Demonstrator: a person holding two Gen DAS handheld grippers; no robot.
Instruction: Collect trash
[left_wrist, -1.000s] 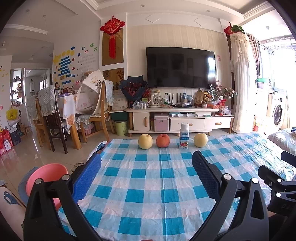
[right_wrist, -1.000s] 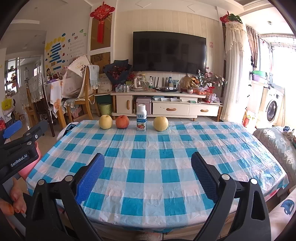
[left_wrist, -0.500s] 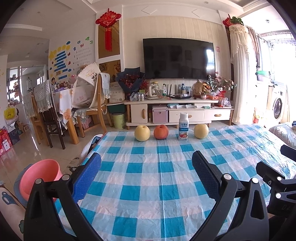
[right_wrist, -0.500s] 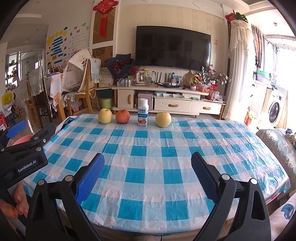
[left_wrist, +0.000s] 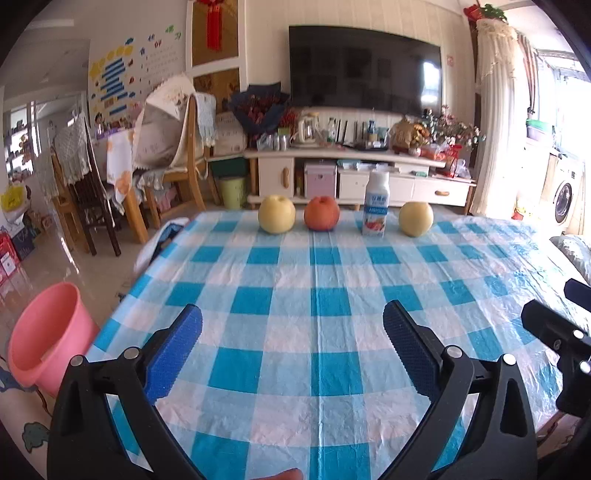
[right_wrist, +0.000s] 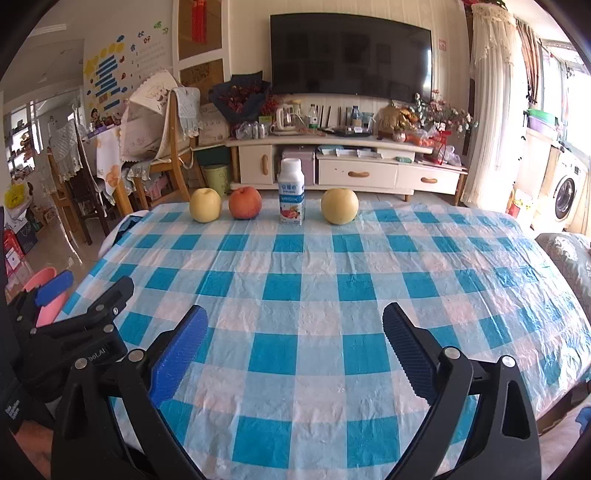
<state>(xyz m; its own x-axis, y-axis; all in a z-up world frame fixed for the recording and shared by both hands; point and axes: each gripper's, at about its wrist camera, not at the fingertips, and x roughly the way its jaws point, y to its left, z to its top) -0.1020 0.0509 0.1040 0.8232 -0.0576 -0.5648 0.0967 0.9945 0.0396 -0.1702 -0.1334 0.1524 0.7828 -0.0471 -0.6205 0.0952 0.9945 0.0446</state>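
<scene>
Two grippers, left gripper (left_wrist: 292, 347) and right gripper (right_wrist: 294, 347), fingers wide apart, holding nothing, pink bucket (left_wrist: 44, 339) interior bare where visible

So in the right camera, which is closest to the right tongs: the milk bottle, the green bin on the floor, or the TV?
From the right tongs:
1. Milk bottle, at the table's far edge, between the fruits.
2. Green bin, on the floor past the table, left of the bottle.
3. TV, on the back wall.
</scene>
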